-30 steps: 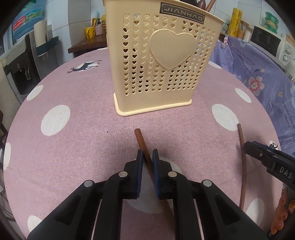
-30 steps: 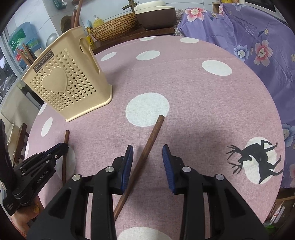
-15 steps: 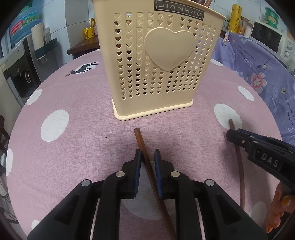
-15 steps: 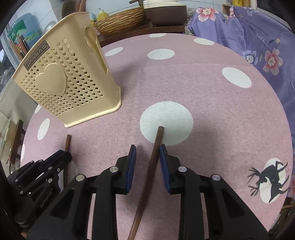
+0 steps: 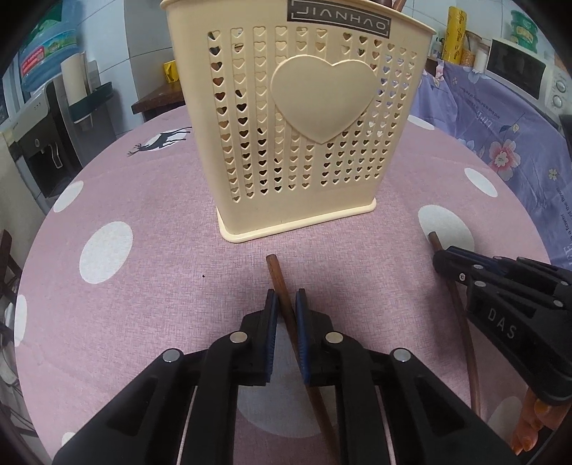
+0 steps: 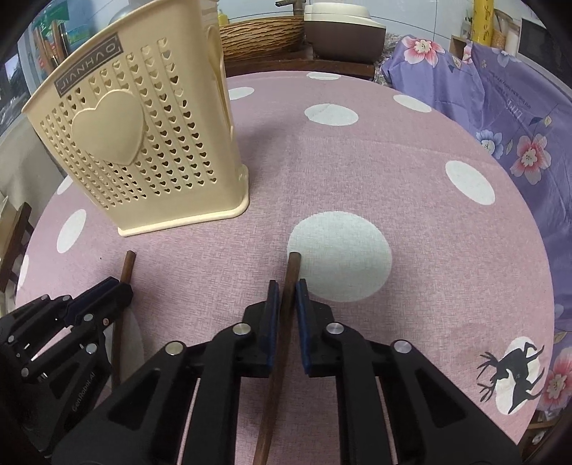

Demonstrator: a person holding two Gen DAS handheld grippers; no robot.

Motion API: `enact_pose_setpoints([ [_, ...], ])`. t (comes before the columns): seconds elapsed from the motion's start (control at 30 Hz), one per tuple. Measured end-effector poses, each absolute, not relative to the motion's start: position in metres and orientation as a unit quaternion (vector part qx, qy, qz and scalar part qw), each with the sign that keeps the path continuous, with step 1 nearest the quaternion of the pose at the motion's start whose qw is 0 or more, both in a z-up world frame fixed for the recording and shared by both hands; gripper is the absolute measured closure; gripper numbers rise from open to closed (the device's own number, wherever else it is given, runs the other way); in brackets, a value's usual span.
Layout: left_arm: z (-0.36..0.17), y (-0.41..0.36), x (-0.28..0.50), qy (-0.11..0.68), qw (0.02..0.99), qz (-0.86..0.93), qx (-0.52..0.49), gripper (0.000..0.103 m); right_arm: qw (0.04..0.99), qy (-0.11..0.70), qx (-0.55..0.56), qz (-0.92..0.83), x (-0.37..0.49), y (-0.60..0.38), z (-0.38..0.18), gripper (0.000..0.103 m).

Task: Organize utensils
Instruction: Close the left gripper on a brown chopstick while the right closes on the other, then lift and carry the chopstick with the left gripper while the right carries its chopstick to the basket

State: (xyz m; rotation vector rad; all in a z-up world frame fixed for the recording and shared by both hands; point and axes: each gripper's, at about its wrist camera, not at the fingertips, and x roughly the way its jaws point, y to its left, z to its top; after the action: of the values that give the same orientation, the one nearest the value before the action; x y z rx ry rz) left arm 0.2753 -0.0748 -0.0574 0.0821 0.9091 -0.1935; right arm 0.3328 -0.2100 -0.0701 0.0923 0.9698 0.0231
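A dark wooden chopstick (image 5: 274,266) lies on the pink dotted tablecloth, and my left gripper (image 5: 285,297) is closing tight on it, pads pressing its sides. Right of it, a second chopstick (image 6: 293,266) sits between the blue pads of my right gripper (image 6: 287,286), whose jaws are closing and touch the stick. The cream heart-pierced utensil basket (image 5: 304,125) stands upright just beyond both chopstick tips, with brown utensil ends poking out of its top. The right wrist view shows the left gripper (image 6: 119,286) at lower left on its chopstick (image 6: 128,263). The right gripper (image 5: 443,255) shows at right in the left wrist view.
The round table (image 6: 411,150) carries a pink cloth with white dots and deer prints. Purple floral fabric (image 6: 500,118) drapes along the right edge. Behind the table stand a wicker basket (image 6: 261,35) and a brown cooker (image 6: 343,32); a water dispenser (image 5: 46,143) stands left.
The right gripper's jaws have narrowed from well apart to pressing on the chopstick, which now lies straight between them. Both views have drawn nearer the basket. The left gripper keeps its chopstick.
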Motion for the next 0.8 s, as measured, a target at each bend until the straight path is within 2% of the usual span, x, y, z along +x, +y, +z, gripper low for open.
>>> enact_pose_setpoints([
  [0.5, -0.057, -0.078, 0.273, 0.432, 0.897, -0.079, 0.043, 0.093, 0.885, 0.461, 0.065, 0.025, 0.334, -0.214, -0.069, 0.093],
  [0.8, -0.033, -0.059, 0.264, 0.404, 0.908, -0.108, -0.017, 0.095, 0.899, 0.413, 0.123, 0.079, 0.316, -0.229, -0.041, 0.094],
])
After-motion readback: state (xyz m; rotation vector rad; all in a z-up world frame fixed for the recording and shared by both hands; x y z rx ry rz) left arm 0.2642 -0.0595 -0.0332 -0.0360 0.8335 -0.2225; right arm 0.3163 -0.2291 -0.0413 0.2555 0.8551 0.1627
